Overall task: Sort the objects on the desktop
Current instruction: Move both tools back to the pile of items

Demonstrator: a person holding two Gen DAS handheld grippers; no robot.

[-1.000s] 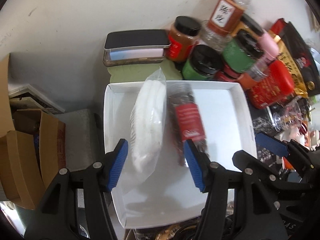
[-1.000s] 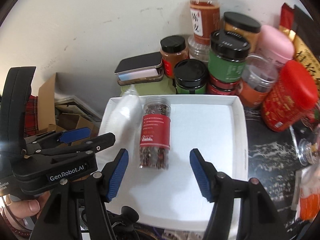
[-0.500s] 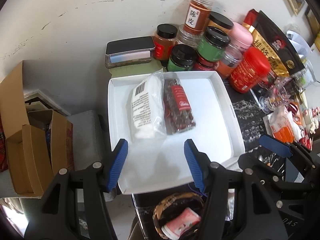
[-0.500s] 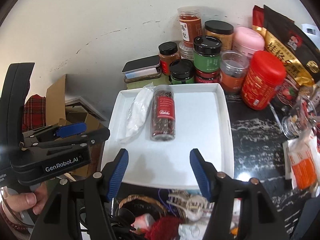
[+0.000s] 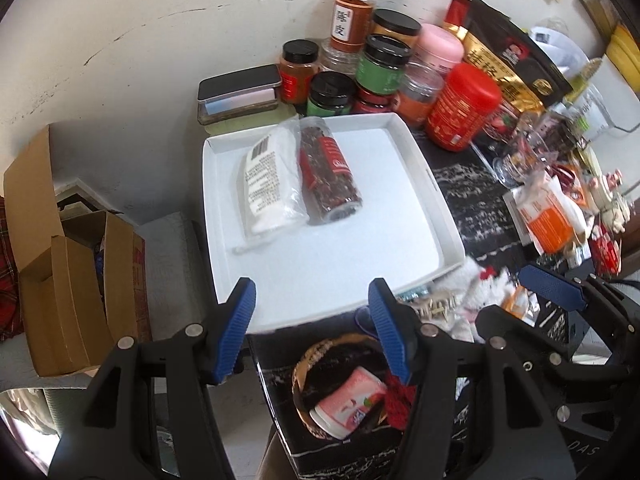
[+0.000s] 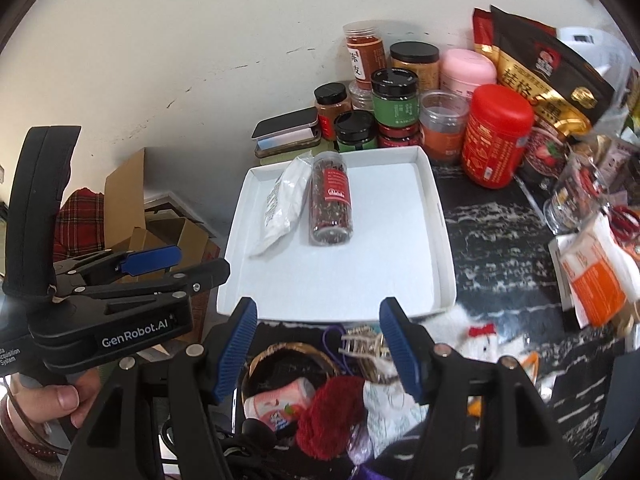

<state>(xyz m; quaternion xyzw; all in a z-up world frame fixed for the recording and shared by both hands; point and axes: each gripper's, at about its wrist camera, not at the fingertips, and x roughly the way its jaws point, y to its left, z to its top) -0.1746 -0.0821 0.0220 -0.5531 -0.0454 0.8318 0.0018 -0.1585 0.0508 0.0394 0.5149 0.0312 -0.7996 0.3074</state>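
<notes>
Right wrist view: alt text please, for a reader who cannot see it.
The open, empty right gripper hangs over desk clutter just short of a white tray holding a clear spice jar lying beside a white packet. Jars crowd the wall behind; the left gripper sits at left.

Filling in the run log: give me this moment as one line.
left tongs: open, empty | right tongs: open, empty | white square tray: holds clear red-labelled jar, white plastic packet
</notes>
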